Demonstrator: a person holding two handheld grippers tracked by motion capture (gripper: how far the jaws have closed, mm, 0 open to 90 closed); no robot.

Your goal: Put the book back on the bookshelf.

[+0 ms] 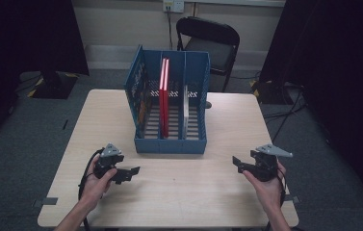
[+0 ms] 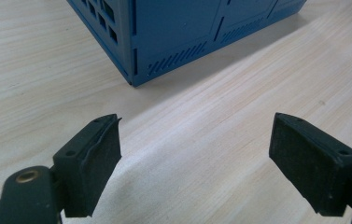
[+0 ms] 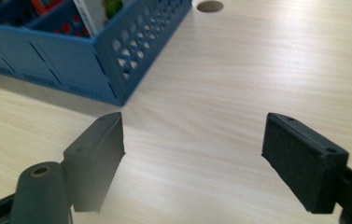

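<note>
A blue slotted file rack [image 1: 172,103] stands in the middle of the light wooden table [image 1: 169,192]. A red book [image 1: 164,96] stands upright in its middle slot and a thin white one [image 1: 186,108] in the right slot. My left gripper [image 1: 133,171] is held low near the front left, open, jaws pointing right, nothing between them. My right gripper [image 1: 237,163] is held at the front right, open and empty, jaws pointing left. The rack's front corner [image 2: 131,70] lies ahead of the left jaws. The rack's side wall [image 3: 131,51] lies ahead and left of the right jaws.
A black folding chair [image 1: 213,43] stands behind the table. A round cable hole [image 3: 209,6] sits in the tabletop beyond the rack. Cables and stand bases lie on the grey floor at both sides. Bare table stretches between the two grippers.
</note>
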